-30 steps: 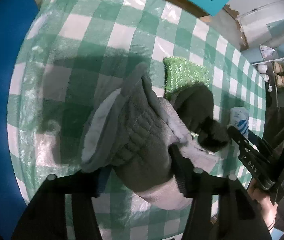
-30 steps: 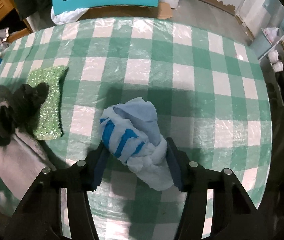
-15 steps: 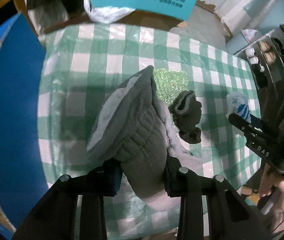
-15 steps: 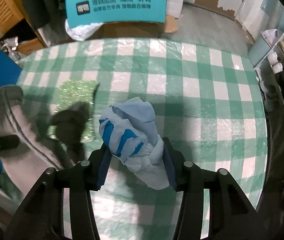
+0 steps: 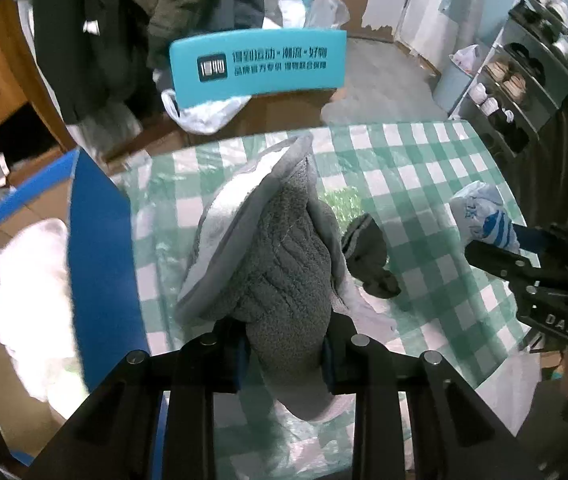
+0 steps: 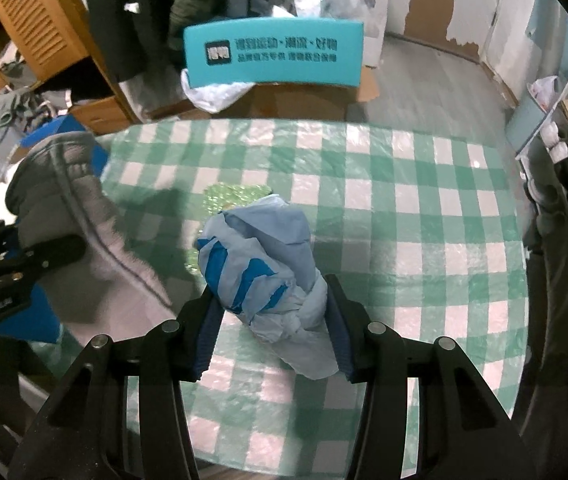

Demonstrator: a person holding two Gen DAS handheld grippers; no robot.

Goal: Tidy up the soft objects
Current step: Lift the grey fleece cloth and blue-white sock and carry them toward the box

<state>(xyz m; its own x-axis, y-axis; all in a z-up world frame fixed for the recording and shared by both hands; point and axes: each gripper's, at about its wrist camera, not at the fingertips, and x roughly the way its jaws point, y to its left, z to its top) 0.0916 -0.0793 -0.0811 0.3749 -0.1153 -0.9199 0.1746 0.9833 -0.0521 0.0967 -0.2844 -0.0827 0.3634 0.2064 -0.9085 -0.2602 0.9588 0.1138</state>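
Note:
My left gripper [image 5: 284, 344] is shut on a grey fleece slipper [image 5: 280, 248] and holds it well above the green-checked table [image 5: 423, 184]; the slipper also shows at the left of the right wrist view [image 6: 72, 216]. My right gripper [image 6: 270, 320] is shut on a knotted white and blue plastic bag [image 6: 264, 264], lifted above the table; it also shows in the left wrist view [image 5: 483, 216]. A green glitter sponge [image 6: 236, 194] lies on the table, partly hidden behind the bag. A dark sock [image 5: 367, 256] hangs or lies beside the slipper.
A blue-edged cardboard box [image 5: 100, 264] with white stuffing [image 5: 28, 288] inside stands left of the table. A teal sign [image 6: 276, 52], a white plastic bag [image 6: 216, 94] and wooden furniture [image 6: 36, 24] lie beyond the far edge. A shoe rack [image 5: 523, 80] stands at the right.
Both grippers have risen and pulled back from the table with their loads. The left gripper has swung so the blue box comes into view at its left.

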